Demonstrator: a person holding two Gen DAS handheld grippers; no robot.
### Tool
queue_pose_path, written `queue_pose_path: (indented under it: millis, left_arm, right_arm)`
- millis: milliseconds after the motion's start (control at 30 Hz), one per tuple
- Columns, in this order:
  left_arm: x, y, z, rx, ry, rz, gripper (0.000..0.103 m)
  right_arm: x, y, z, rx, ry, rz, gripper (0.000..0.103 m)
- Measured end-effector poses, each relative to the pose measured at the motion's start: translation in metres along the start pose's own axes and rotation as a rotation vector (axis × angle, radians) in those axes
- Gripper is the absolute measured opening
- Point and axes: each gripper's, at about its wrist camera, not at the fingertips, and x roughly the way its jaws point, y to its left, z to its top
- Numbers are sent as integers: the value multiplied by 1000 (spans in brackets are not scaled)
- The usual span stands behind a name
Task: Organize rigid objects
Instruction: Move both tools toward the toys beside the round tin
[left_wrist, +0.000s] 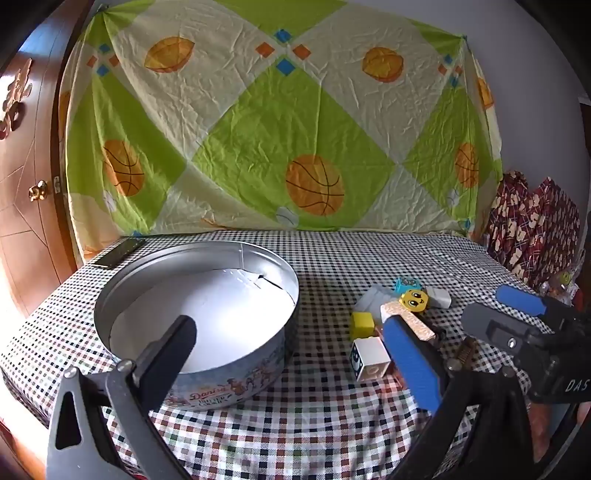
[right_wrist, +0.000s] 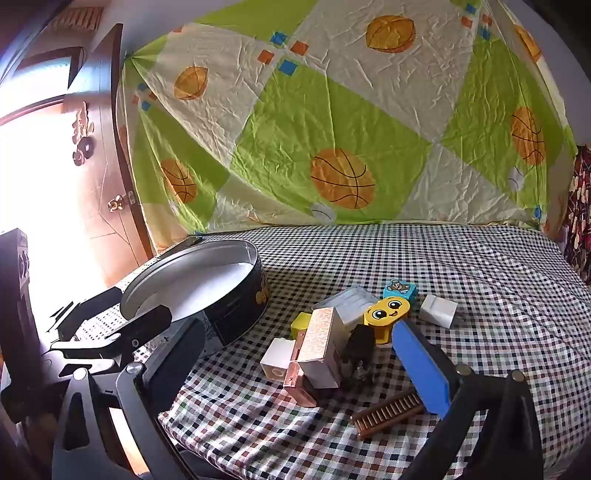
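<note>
Nothing is gathered yet: the round tin (left_wrist: 195, 317) sits empty near the left edge of the bench (left_wrist: 332, 258), open side up, and the pile of small rigid objects (right_wrist: 354, 332) lies to its right, toward the middle of the checked cloth. This looks like the opening step, choosing a first piece.

The left hand-held gripper (left_wrist: 295, 354) hangs over the front edge with its jaws wide apart and nothing between them, one finger in front of the tin. The right hand-held gripper (right_wrist: 295, 365) also stands fully apart and empty, straddling the near side of the pile.

The brown ridged comb-like piece (right_wrist: 386, 413) lies flat nearest the front edge, apart from the pile, just beside the right gripper's blue pad. Its long axis runs slantwise, from the front edge up toward the right side of the bench.

My judgement: the next move calls for closing across its narrow width, then carrying it left to the tin.
</note>
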Motion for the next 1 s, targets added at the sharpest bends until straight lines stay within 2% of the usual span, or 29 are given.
queue_pose_path:
  millis: [1000]
  left_arm:
    - [9,-8,-5,34,13,6,103]
  right_arm:
    - [5,-10,-3,27,19,3,102]
